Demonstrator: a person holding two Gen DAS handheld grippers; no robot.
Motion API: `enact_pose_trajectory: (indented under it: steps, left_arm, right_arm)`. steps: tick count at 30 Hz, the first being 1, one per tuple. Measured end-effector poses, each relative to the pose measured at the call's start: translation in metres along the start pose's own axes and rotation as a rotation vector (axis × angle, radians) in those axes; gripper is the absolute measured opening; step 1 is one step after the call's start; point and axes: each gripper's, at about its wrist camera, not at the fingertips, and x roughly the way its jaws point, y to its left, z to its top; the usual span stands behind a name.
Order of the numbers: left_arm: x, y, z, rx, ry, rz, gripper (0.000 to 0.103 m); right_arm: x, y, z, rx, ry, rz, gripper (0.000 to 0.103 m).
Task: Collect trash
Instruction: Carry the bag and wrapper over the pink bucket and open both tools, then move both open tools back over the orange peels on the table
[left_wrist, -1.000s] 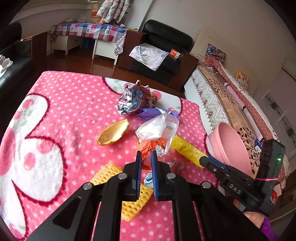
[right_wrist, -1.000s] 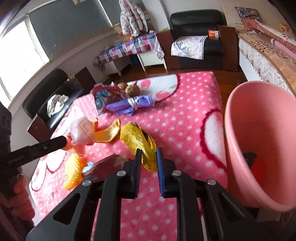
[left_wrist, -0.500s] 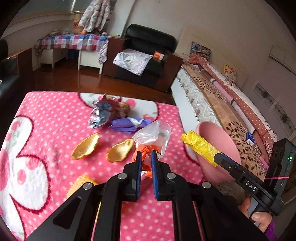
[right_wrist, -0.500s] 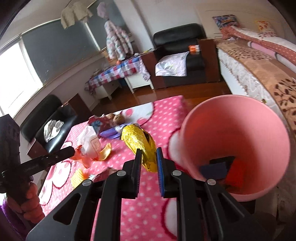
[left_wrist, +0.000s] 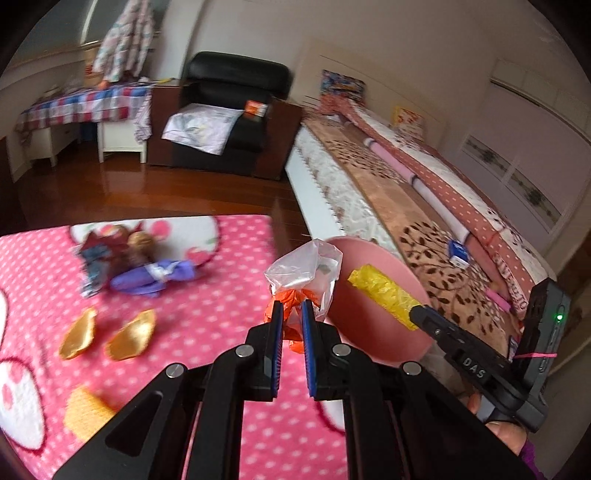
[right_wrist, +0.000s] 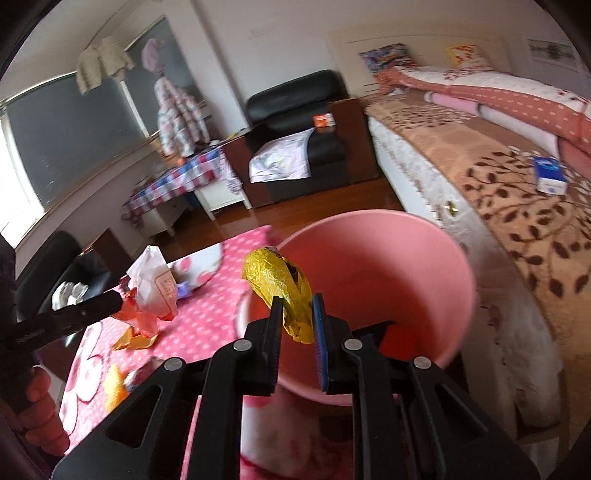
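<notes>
My left gripper (left_wrist: 292, 314) is shut on an orange wrapper with a clear plastic bag (left_wrist: 306, 271) bunched on top, held above the pink table edge beside the pink bin (left_wrist: 373, 328). My right gripper (right_wrist: 297, 308) is shut on a crumpled yellow foil wrapper (right_wrist: 280, 280), which hangs over the open mouth of the pink bin (right_wrist: 388, 266). Dark and red scraps lie at the bin's bottom. In the left wrist view the yellow wrapper (left_wrist: 382, 295) sticks out of the right gripper in front of the bin. The orange and plastic bundle (right_wrist: 153, 291) shows at the left of the right wrist view.
On the pink dotted blanket (left_wrist: 207, 302) lie two golden foil pieces (left_wrist: 131, 338), a purple wrapper (left_wrist: 155, 277), a crumpled patterned wrapper (left_wrist: 99, 254) and a yellow net piece (left_wrist: 86, 408). A bed (right_wrist: 498, 192) runs along the right. A black armchair (left_wrist: 229, 110) stands behind.
Both grippers have lifted their loads off the blanket and carried them right toward the pink bin. The yellow wrapper now hangs over the bin's mouth; the orange bundle is beside the bin.
</notes>
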Motion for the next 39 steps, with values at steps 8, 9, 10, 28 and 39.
enact_pose_trajectory:
  steps: [8, 9, 10, 28, 39]
  left_arm:
    - [0.038, -0.040, 0.005, 0.070, 0.046, -0.034, 0.009]
    - [0.041, -0.043, 0.005, 0.074, 0.051, -0.034, 0.009]
    - [0.046, -0.047, 0.005, 0.080, 0.059, -0.035, 0.009]
    - [0.074, -0.063, 0.005, 0.107, 0.089, -0.031, 0.032]
    - [0.061, -0.057, 0.003, 0.112, 0.065, -0.009, 0.046]
  right_arm:
    - [0.002, -0.023, -0.001, 0.040, 0.001, -0.059, 0.016]
    - [0.002, -0.025, -0.002, 0.038, -0.001, -0.066, 0.016]
    - [0.003, -0.025, -0.002, 0.035, -0.001, -0.069, 0.016]
    - [0.008, -0.035, -0.003, 0.032, -0.005, -0.077, 0.017]
    - [0.001, -0.030, -0.003, 0.052, -0.033, -0.056, 0.039]
